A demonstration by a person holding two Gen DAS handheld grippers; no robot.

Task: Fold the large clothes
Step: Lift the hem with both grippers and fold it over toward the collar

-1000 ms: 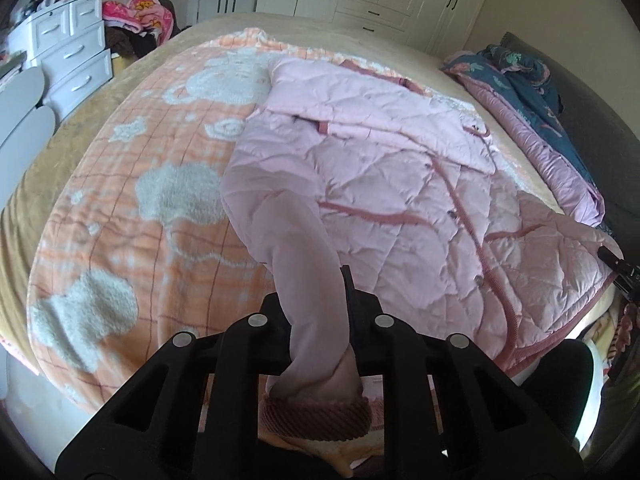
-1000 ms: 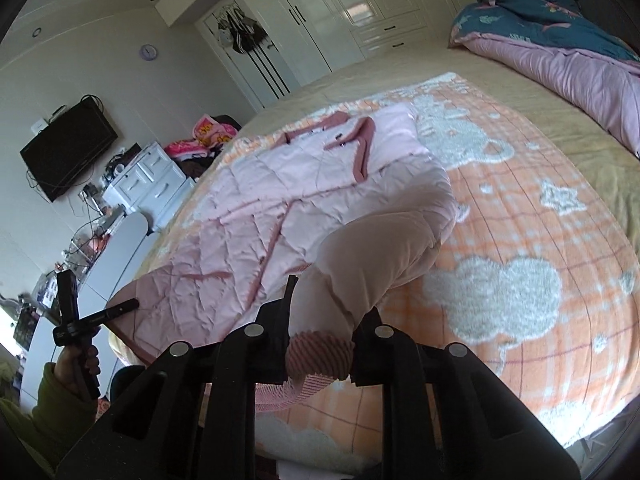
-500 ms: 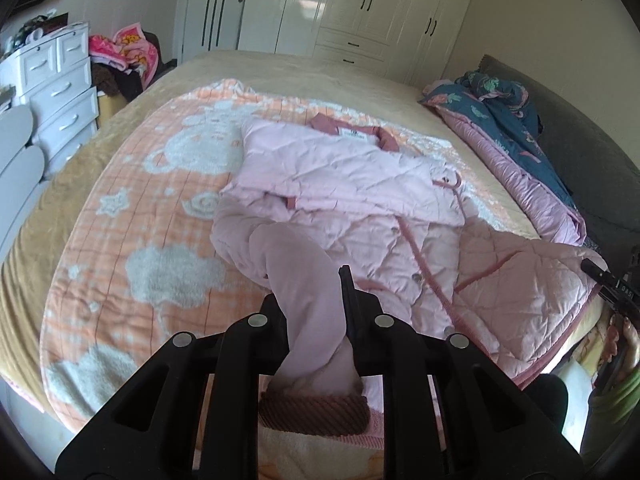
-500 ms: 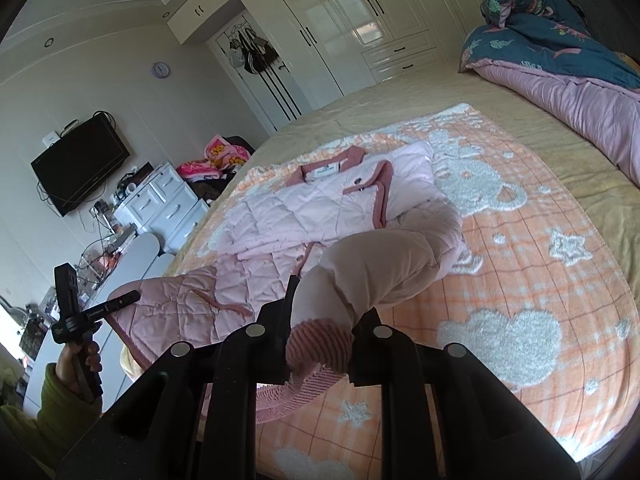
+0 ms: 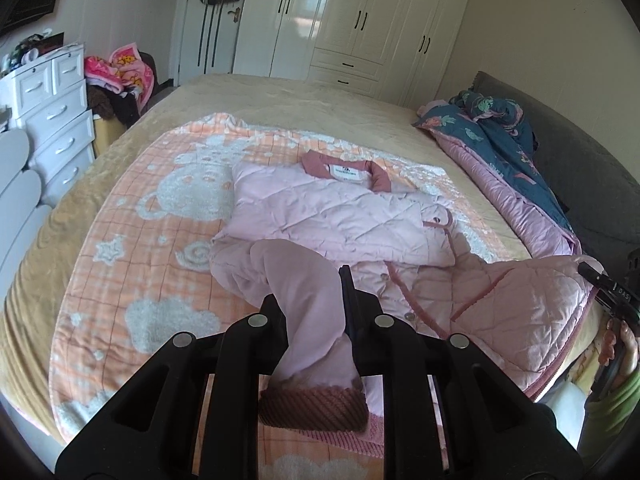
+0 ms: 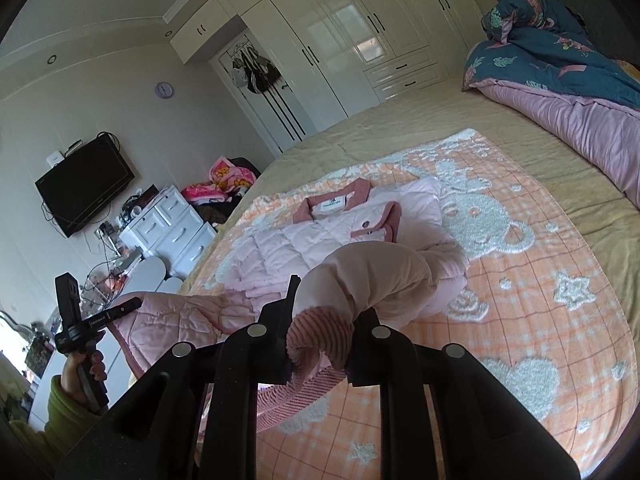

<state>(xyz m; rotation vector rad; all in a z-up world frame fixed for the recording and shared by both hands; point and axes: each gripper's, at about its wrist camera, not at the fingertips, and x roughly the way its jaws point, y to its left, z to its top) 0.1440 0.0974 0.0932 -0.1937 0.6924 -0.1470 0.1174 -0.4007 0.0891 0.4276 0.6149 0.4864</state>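
A pink quilted jacket (image 5: 340, 212) lies collar-far on an orange blanket (image 5: 160, 240). My left gripper (image 5: 310, 292) is shut on the jacket's left sleeve (image 5: 304, 272) just above its ribbed cuff (image 5: 312, 404), and a ribbed strip hangs below. In the right wrist view my right gripper (image 6: 328, 300) is shut on the other sleeve (image 6: 368, 276) at its cuff (image 6: 316, 332). The jacket's (image 6: 304, 240) lower part is lifted off the bed between the two grippers. Each view shows the other gripper at its edge, the right gripper (image 5: 600, 280) and the left gripper (image 6: 124, 306), against the raised hem.
A blue and pink duvet (image 5: 500, 152) is bunched along the bed's right side by a grey headboard. A white dresser (image 5: 52, 120) and heaped clothes stand left of the bed, white wardrobes (image 5: 360, 28) behind it. A hand in a green sleeve (image 6: 76, 376) holds the left gripper.
Both grippers have risen with the sleeves still in them. The jacket's lower half has come up off the blanket and bunched toward the collar.
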